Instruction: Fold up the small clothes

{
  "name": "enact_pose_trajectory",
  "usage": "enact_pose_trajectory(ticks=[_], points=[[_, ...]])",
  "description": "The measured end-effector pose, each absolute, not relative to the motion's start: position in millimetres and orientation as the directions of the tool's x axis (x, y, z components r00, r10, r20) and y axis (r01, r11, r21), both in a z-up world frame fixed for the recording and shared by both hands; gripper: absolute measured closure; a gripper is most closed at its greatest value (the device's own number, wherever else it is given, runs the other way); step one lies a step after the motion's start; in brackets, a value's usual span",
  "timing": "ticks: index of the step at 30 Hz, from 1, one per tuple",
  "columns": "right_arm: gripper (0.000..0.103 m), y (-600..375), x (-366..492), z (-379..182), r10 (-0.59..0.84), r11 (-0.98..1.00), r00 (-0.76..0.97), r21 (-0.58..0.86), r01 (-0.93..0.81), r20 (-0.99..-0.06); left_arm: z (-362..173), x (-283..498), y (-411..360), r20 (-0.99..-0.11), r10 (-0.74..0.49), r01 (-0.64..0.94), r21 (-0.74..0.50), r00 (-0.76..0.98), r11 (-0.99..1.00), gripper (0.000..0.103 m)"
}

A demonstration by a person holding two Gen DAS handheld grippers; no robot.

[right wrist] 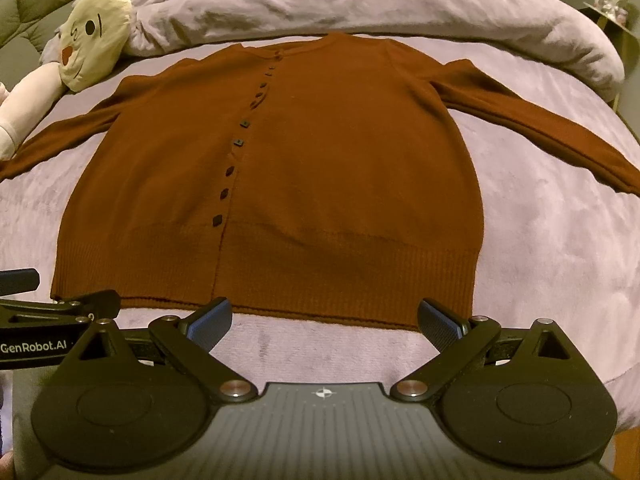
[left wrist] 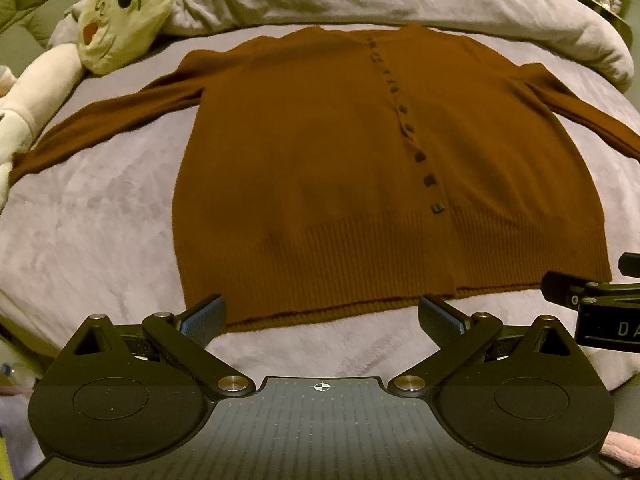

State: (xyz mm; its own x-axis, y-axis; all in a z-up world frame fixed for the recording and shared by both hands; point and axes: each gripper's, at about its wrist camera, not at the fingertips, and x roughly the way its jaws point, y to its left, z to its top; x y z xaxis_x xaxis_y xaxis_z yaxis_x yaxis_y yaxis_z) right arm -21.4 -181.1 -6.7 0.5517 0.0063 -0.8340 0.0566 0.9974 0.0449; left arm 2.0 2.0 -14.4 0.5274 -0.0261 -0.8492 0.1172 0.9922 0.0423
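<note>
The brown cardigan point(left wrist: 320, 168) lies soft and light on the bed point(left wrist: 100, 240); my left claw point(left wrist: 320, 320) and right claw point(right wrist: 325, 322), both wide, should pinch its ribbed hem point(right wrist: 320, 280) corners.

Rust-brown cardigan point(left wrist: 320, 160), lilac blanket point(left wrist: 100, 220), cream plush point(left wrist: 124, 12)

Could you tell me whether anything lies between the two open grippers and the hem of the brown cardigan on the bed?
Nothing visible does. The left gripper and the right gripper are both open just short of the hem of the cardigan, with only bare blanket between. The plush toy lies far off by a sleeve.
</note>
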Motion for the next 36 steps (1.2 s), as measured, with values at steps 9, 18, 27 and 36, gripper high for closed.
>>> enact_pose_trajectory(ticks=[9,18,27,36], points=[[0.004,-182.2,-20.9,-7.4,0.009,0.997,0.547,0.050,0.060,-0.837,-16.0,3.7,1.8,-0.855,-0.030,0.114,0.035,0.518,0.993,0.000],[0.004,-183.3,-20.8,-8.9,0.009,0.997,0.543,0.052,0.064,-0.840,-17.6,4.9,2.0,-0.859,-0.032,0.113,0.030,0.510,0.993,0.000],[0.004,-184.2,-20.1,-10.7,0.010,0.996,0.537,0.054,0.067,-0.843,-19.6,5.1,1.4,-0.863,-0.032,0.111,0.028,0.505,0.993,0.000],[0.004,-183.8,-18.8,-13.1,0.008,0.996,0.527,0.054,0.072,-0.850,-23.3,7.8,1.0,-0.872,-0.031,0.109,0.025,0.488,0.994,0.000]])
